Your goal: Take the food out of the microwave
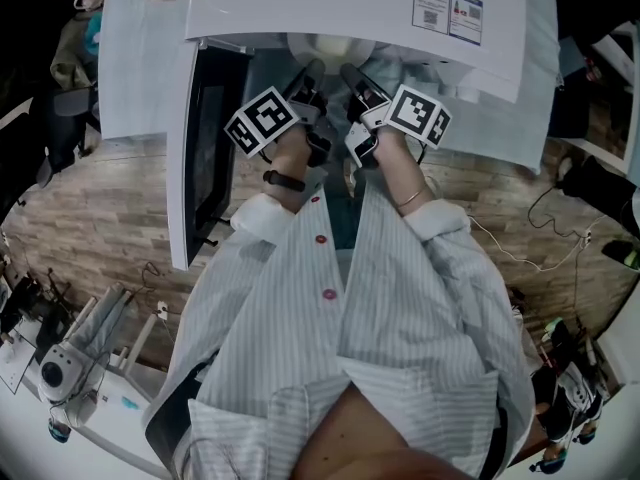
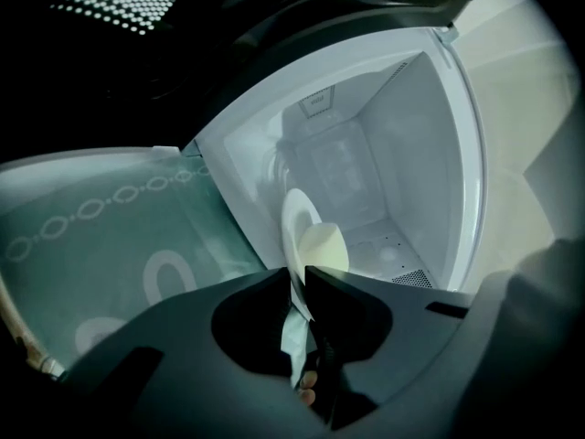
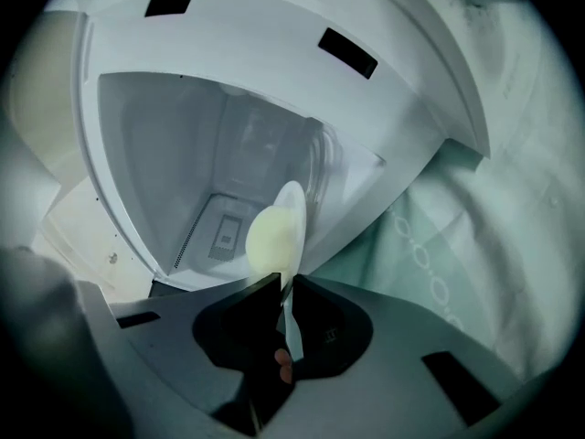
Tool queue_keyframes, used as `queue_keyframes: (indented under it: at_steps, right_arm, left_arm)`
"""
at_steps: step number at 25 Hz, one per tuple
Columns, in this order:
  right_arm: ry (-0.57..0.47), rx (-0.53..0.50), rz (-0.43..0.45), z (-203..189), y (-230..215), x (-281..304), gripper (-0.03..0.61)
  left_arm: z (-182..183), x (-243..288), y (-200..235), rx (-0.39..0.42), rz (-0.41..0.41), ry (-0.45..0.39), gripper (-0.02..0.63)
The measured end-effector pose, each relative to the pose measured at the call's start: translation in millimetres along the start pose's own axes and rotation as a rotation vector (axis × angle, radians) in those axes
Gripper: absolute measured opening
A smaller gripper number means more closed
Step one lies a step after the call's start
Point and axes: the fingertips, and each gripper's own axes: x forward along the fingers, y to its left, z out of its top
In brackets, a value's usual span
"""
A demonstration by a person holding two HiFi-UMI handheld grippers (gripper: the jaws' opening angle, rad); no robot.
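Observation:
A white plate [image 1: 325, 48] with a pale round bun on it sits at the mouth of the open white microwave [image 1: 350, 3]. My left gripper [image 1: 308, 86] and right gripper [image 1: 350, 80] reach in side by side, each at the plate's near rim. In the left gripper view the plate [image 2: 297, 219] shows edge-on with the bun [image 2: 326, 250] on its right side, and the left gripper [image 2: 294, 277] is shut on the rim. In the right gripper view the plate [image 3: 293, 207] and bun [image 3: 269, 240] stand above the right gripper [image 3: 285, 286], also shut on the rim.
The microwave door [image 1: 203, 158] hangs open on the left, close beside my left arm. The white cavity [image 2: 366, 154] lies behind the plate. A pale cloth with a ring pattern [image 3: 457, 254] covers the table. Cables and equipment [image 1: 60, 368] lie on the wooden floor.

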Motion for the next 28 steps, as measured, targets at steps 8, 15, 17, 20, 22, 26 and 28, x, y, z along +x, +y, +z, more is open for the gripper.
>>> queue_keyframes:
  at_steps: [8, 15, 17, 20, 22, 26, 28]
  right_arm:
    - [0.031, -0.026, 0.014, -13.9, 1.2, -23.6, 0.063]
    - [0.05, -0.052, 0.037, -23.7, 3.9, -76.6, 0.063]
    - [0.05, -0.059, 0.043, -30.5, 3.9, -99.1, 0.064]
    - [0.059, -0.066, 0.056, -33.1, 1.8, -112.4, 0.064]
    - [0.069, -0.074, 0.065, -33.7, 3.1, -116.3, 0.064]
    - [0.095, -0.097, 0.08, -37.4, 11.7, -111.7, 0.064]
    - [0.106, -0.107, 0.087, -37.1, 14.0, -110.9, 0.064]
  left_arm:
    - [-20.8, -20.4, -5.6, 0.015, 0.009, -0.028, 0.057]
    - [-63.4, -46.0, -30.7, 0.028, 0.007, -0.057, 0.057]
    - [-81.8, -58.2, -39.4, 0.037, 0.002, -0.063, 0.058]
    - [-94.1, -64.0, -44.7, 0.046, 0.001, -0.078, 0.058]
    - [-96.9, -67.1, -47.5, 0.05, 0.0, -0.092, 0.058]
    - [-90.1, -74.7, -47.5, 0.034, -0.003, -0.126, 0.058]
    - [-88.9, -75.9, -48.2, 0.024, -0.006, -0.139, 0.057]
